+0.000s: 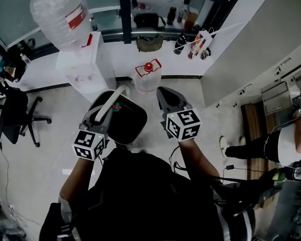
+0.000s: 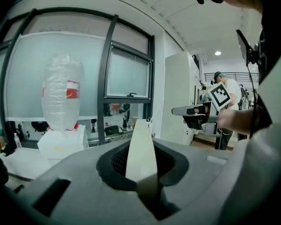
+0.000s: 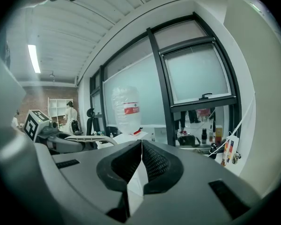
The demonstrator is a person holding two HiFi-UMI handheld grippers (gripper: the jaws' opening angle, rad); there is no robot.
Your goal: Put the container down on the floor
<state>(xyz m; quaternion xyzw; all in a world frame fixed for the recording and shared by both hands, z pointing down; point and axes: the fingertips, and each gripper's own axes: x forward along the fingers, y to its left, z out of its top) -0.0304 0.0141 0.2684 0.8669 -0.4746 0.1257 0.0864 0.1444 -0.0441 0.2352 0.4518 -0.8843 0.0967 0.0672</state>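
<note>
In the head view a black round container (image 1: 128, 122) hangs over the floor by its white handle (image 1: 113, 100). My left gripper (image 1: 106, 109) is shut on that handle; in the left gripper view the handle shows as a cream strip (image 2: 140, 156) pinched between the jaws of the left gripper (image 2: 140, 149). My right gripper (image 1: 164, 93) is to the right of the container, apart from it. In the right gripper view the right gripper (image 3: 141, 144) is shut, its tips meeting with nothing between them.
A white water dispenser (image 1: 83, 67) with a big clear bottle (image 1: 60, 9) stands ahead on the left. A second bottle with a red cap (image 1: 148, 75) stands on the floor just beyond the container. An office chair (image 1: 17, 114) is at the left, a person (image 1: 271, 147) at the right.
</note>
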